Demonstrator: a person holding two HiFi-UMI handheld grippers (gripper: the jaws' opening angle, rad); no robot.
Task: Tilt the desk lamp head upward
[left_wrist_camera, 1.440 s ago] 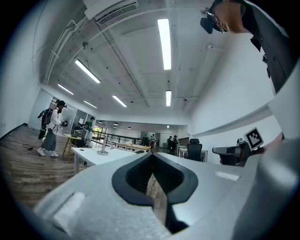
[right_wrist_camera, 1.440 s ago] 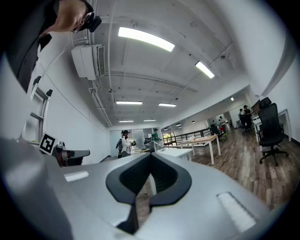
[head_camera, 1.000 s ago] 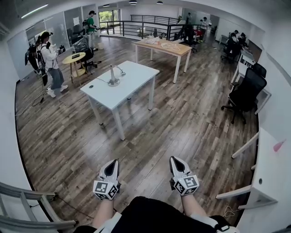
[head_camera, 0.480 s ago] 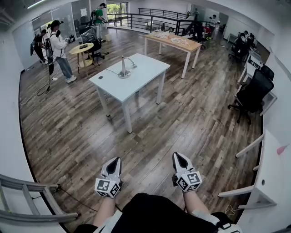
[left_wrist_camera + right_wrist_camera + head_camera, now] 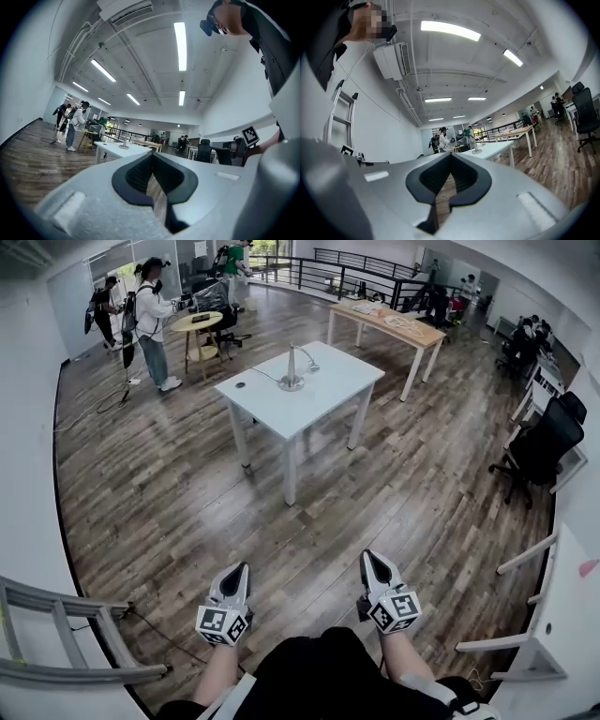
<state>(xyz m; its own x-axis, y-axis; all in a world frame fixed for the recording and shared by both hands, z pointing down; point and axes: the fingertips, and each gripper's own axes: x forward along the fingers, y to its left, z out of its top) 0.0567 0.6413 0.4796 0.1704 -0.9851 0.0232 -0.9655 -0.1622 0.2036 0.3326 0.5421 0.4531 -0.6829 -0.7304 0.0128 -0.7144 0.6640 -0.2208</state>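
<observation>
A silver desk lamp [image 5: 292, 369] with a round base stands on a white table [image 5: 328, 390] far ahead; its thin arm bends to a small head on the right. The lamp [image 5: 125, 141] looks tiny in the left gripper view, and the lamp [image 5: 476, 146] likewise in the right gripper view. My left gripper [image 5: 237, 570] and right gripper [image 5: 371, 561] are held side by side close to my body, pointing level toward the table. Both are shut with nothing between the jaws. Wooden floor lies between them and the table.
A wooden table [image 5: 389, 322] stands behind the white one. Several people [image 5: 150, 320] stand by a small round table [image 5: 197, 322] at the far left. A black office chair [image 5: 544, 451] and white desks [image 5: 572, 606] line the right wall. A metal ladder [image 5: 56, 634] lies at the lower left.
The white table and lamp have come nearer and shifted right in the head view as I walk toward them. Both grippers stay shut in front of me.
</observation>
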